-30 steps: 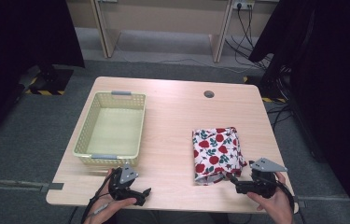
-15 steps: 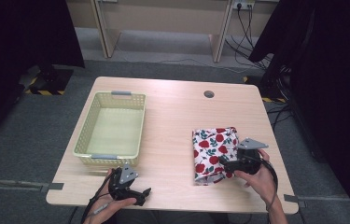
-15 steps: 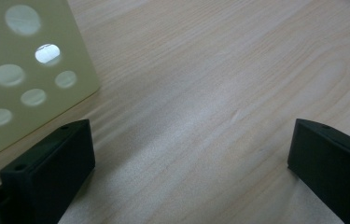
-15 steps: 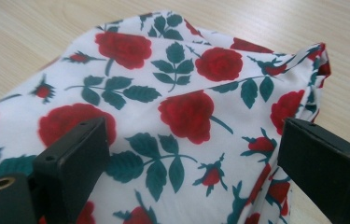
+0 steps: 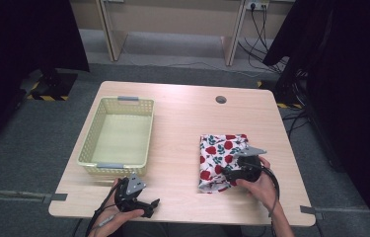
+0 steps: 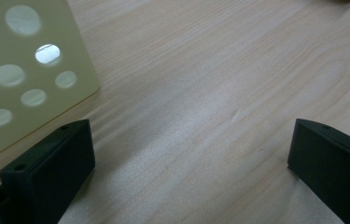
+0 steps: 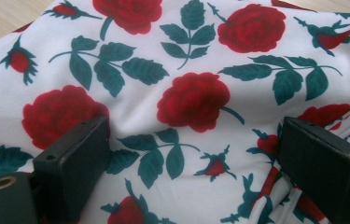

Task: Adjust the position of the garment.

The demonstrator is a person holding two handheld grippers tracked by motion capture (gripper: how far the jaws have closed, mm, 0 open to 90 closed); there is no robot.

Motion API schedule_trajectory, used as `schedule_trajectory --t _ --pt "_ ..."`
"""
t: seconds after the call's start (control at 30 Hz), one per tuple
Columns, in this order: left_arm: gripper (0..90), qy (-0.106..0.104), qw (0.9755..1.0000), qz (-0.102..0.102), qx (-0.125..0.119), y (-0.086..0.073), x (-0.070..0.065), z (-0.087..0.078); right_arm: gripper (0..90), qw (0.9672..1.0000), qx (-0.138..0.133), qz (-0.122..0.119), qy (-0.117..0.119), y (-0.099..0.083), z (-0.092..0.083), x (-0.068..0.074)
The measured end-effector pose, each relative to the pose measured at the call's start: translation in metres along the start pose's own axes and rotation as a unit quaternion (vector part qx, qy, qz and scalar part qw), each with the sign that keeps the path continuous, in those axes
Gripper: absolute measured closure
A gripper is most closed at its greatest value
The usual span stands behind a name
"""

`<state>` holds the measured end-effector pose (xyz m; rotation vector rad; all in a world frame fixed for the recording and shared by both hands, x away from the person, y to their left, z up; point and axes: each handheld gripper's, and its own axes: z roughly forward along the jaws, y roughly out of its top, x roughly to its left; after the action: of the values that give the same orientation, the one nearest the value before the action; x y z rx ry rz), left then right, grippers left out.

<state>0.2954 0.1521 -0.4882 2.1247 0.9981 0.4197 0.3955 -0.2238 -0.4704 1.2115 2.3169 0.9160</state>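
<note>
At the left, the left gripper (image 5: 149, 204) rests near the front edge of the worktop (image 5: 182, 123), jaws apart over bare wood, beside the pale perforated basket (image 5: 118, 132), whose wall is cut off in the left gripper view. Right of centre lies the folded cloth (image 5: 219, 160), white with red roses and dark green leaves. The right gripper (image 5: 228, 174) covers its near right part, jaws apart over the fabric; whether they touch it is hard to tell.

Black right tool (image 5: 233, 173), grey triangular plate, trailing black cable
</note>
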Motion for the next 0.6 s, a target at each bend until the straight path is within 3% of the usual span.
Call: schedule_trajectory --t 0.23,0.47,0.6 --pt "0.0 -0.003 1.0000 0.001 -0.002 0.000 0.000 0.000 9.9 0.9994 0.001 -0.028 0.019 0.017 0.018 0.026" --pt "0.0 -0.003 1.0000 0.001 -0.003 -0.001 0.000 0.000 9.4 0.9984 0.001 -0.046 0.035 0.022 0.023 0.046" --pt "0.0 -0.003 1.0000 0.001 -0.002 -0.001 0.000 0.000 8.1 0.9988 0.002 -0.034 0.035 0.023 0.021 0.049"
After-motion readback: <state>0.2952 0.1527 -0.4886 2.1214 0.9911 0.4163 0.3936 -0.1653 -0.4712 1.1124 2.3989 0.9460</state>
